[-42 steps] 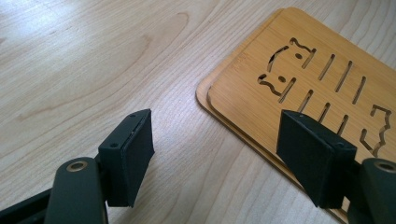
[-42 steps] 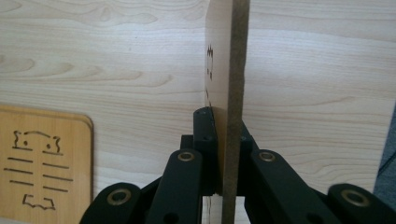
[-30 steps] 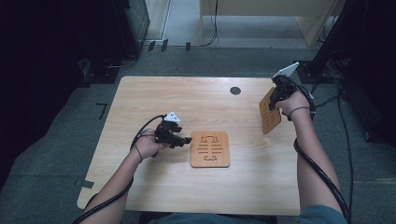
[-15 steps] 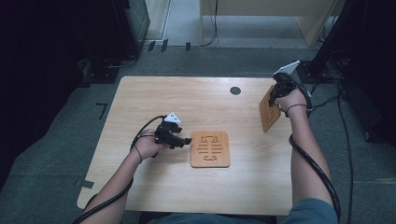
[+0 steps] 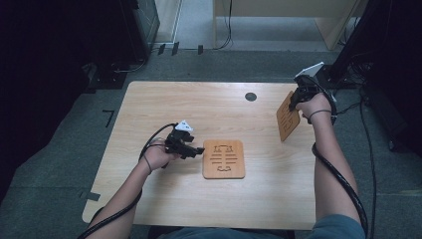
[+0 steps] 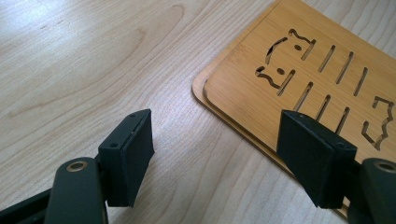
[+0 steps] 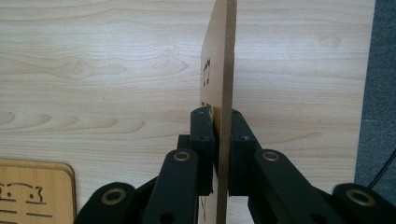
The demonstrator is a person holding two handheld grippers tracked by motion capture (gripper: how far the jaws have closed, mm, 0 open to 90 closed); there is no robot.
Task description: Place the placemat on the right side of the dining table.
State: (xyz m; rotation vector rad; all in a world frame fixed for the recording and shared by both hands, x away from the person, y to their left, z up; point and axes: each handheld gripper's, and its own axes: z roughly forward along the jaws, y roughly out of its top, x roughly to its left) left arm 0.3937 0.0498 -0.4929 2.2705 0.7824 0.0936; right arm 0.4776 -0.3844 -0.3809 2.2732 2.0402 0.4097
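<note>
A wooden board (image 5: 224, 158) with cut-out slots lies flat in the middle of the table; in the left gripper view its corner (image 6: 303, 79) shows a double edge, as if two boards are stacked. My left gripper (image 5: 199, 150) rests at its left edge, open (image 6: 219, 135), one jaw over the board's rim and nothing between the jaws. A second wooden board (image 5: 287, 118) stands on edge near the table's right side. My right gripper (image 5: 297, 102) is shut on it from above, both pads pressing its thin faces (image 7: 222, 116).
The light wooden table (image 5: 199, 109) has a round black grommet (image 5: 251, 96) at the back. Its right edge runs close to the upright board, with grey floor (image 7: 380, 93) beyond. Cables trail from both grippers, and dark cabinets stand behind the table.
The right hand has shifted slightly with the board still in its grip. The left hand and the flat board have not moved.
</note>
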